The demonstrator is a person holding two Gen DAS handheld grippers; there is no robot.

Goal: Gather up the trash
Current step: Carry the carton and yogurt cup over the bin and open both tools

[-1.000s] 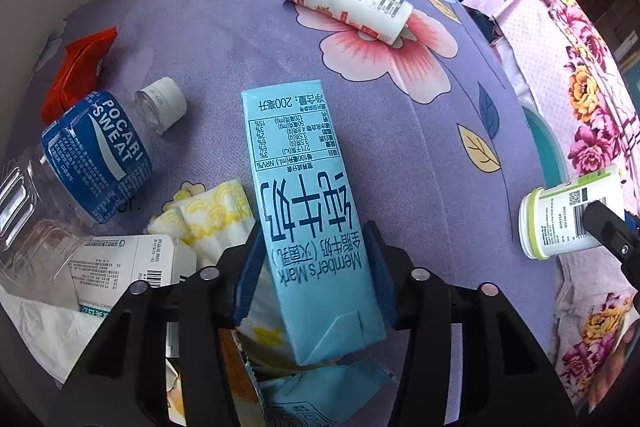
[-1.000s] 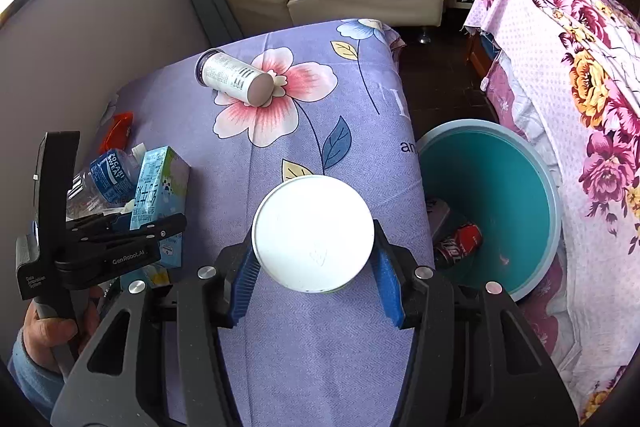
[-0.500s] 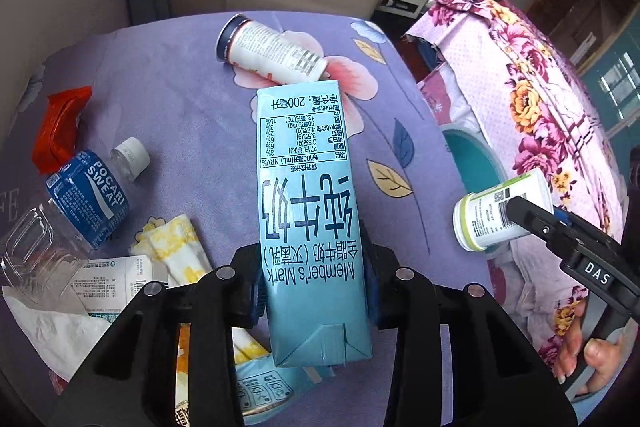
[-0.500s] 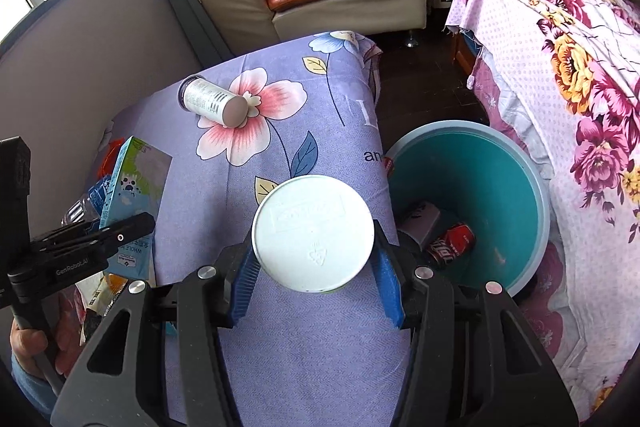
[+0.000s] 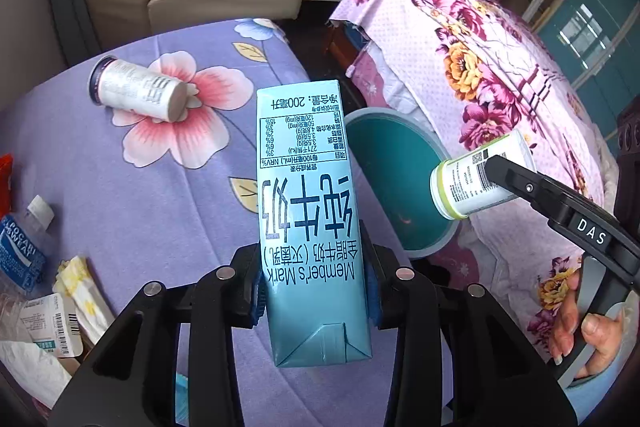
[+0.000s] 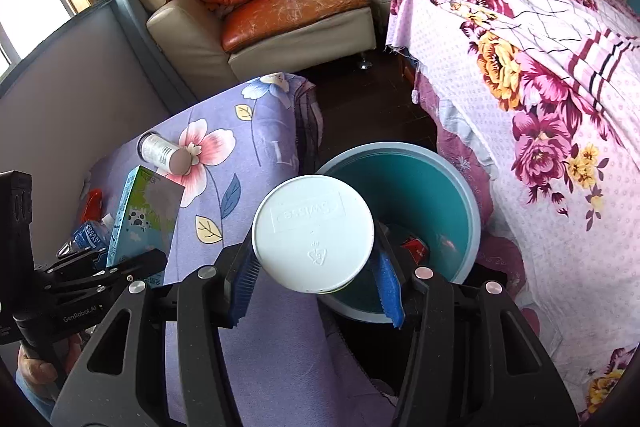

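My left gripper (image 5: 314, 297) is shut on a light-blue milk carton (image 5: 308, 211) and holds it above the purple flowered table (image 5: 160, 187), near its right edge. My right gripper (image 6: 314, 285) is shut on a white round container (image 6: 314, 233), lid end toward the camera, held over the near rim of the teal bin (image 6: 432, 195). In the left wrist view the container (image 5: 480, 179) hangs beside the bin (image 5: 384, 155). The carton also shows in the right wrist view (image 6: 140, 215). A red can (image 6: 416, 247) lies inside the bin.
A white can (image 5: 136, 93) lies on the pink flower print. A Pocari Sweat bottle (image 5: 20, 255), yellow wrapper (image 5: 80, 291), paper labels and tissue lie at the table's left. A bed with a floral cover (image 6: 540, 107) stands right of the bin; a sofa (image 6: 260, 23) stands behind.
Both grippers have lifted and moved right toward the bin. The carton has risen off the table. The container now sits over the bin's near rim.
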